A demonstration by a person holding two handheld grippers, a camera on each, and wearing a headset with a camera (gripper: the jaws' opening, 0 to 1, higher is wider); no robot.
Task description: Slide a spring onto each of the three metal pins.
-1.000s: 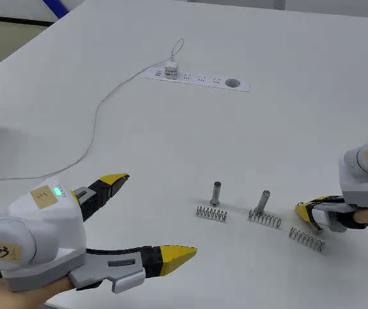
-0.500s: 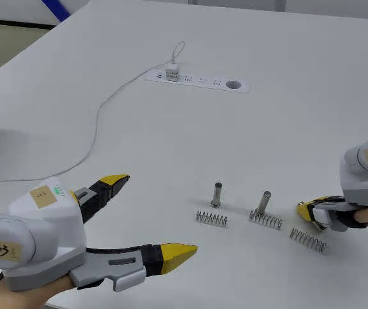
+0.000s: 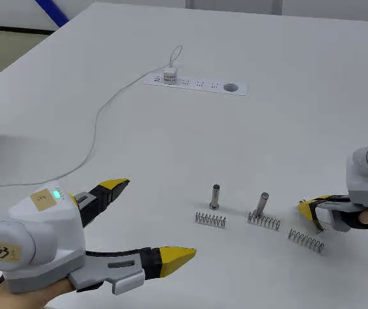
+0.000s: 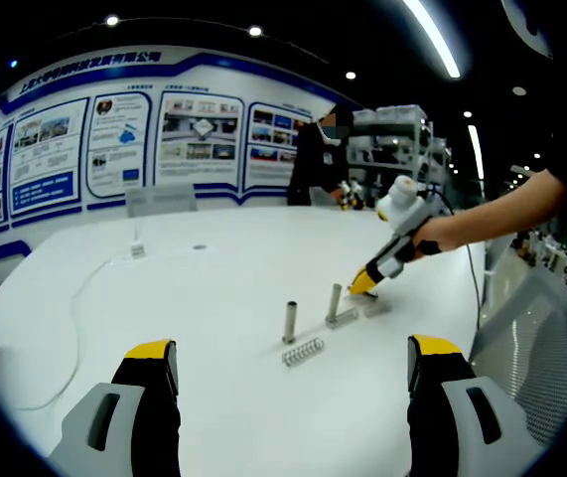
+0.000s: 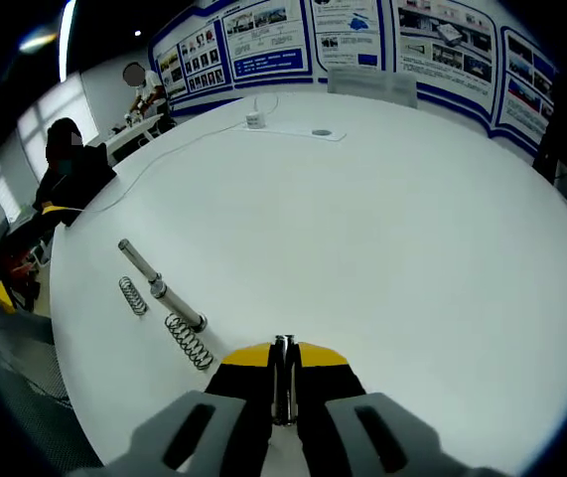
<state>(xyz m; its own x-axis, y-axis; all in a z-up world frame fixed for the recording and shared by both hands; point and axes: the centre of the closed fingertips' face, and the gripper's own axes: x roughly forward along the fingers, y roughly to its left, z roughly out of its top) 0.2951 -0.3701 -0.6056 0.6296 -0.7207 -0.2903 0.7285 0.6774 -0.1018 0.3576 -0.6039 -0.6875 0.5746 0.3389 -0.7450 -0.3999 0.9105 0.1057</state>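
Springs [image 3: 210, 220] lie flat by two upright pins [image 3: 215, 196], between both grippers. Left gripper [image 3: 151, 219] fingers spread wide apart; right gripper [image 3: 307, 208] fingers clamped on a third pin [image 5: 283, 386].

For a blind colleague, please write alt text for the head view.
Two hand-held grippers over a white table: the left gripper open at lower left, the right gripper at the right edge, shut apparently on a third pin. Between them two metal pins stand upright, three springs lying near them, none on a pin.
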